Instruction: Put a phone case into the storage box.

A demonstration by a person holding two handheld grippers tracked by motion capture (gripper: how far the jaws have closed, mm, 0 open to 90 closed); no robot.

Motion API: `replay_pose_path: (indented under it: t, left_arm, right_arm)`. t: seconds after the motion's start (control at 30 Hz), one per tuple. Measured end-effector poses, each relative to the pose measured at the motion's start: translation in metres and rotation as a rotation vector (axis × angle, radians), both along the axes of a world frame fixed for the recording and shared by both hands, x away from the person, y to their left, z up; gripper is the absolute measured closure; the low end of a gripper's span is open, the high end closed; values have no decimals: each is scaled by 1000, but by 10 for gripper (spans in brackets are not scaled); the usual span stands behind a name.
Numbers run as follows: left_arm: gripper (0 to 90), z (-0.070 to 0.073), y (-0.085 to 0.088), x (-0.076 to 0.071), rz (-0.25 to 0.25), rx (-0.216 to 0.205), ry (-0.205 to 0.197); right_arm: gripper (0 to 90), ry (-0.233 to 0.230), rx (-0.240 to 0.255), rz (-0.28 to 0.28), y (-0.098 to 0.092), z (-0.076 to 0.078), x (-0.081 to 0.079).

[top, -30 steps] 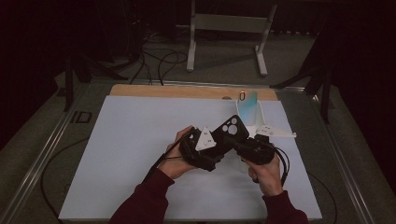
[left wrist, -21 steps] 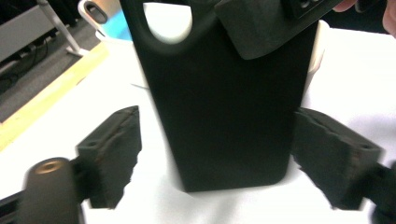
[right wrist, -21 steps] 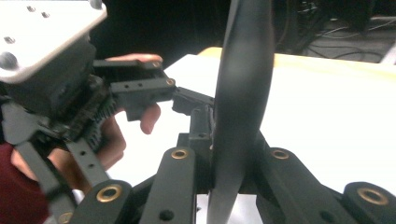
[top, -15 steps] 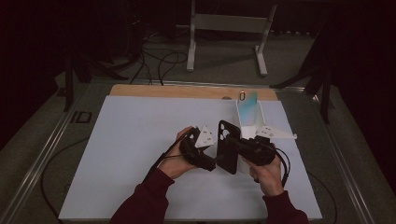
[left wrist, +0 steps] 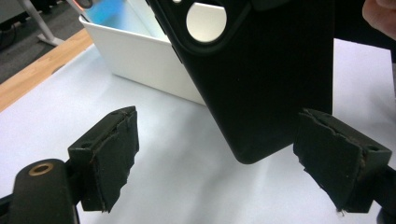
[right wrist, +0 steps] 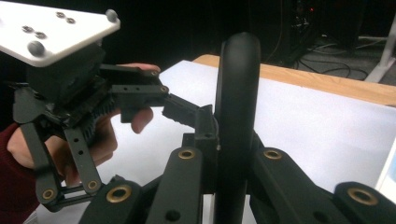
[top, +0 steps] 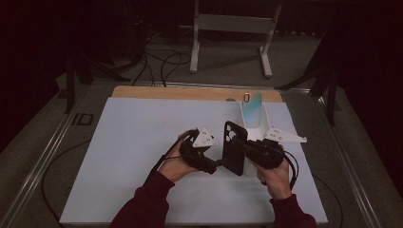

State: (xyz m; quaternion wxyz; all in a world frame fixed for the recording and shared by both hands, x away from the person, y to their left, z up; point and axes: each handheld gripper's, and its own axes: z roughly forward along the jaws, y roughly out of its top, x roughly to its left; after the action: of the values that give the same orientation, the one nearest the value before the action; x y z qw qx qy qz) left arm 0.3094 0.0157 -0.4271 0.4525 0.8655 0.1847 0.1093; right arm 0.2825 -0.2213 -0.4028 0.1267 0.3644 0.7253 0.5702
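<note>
- While both my hands hover above the white mat, my left gripper stands with jaws spread wide, nothing pressed between them.
- Between my grippers, the black phone case stands upright on edge, its lower corner hanging between my left pads without touching.
- My right gripper has just clamped shut on the case's edge.
- Behind it sits a white tray.

Phone case top cut off

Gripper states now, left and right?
Left gripper: open, nothing gripped.
Right gripper: shut on the black rubbery phone case, held on edge.
</note>
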Motion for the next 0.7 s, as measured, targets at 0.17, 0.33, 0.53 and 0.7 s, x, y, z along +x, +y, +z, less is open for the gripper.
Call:
replay_pose_path:
  t: [0.17,0.33,0.53,0.7]
  left_arm:
    - [141,0,1,1,-23,-26,27]
    - [126,-1,2,1,-49,-45,52]
    - [123,-1,1,1,-60,-51,65]
    - [123,-1,0,1,-88,-72,87]
  right_arm:
    - [853,-14,22,18,-1,5,-2]
    - [853,-35,34,35,-2,9,-4]
    - [853,-63,56,68,-2,14,-7]
    - [853,-84,72,94,0,17,-9]
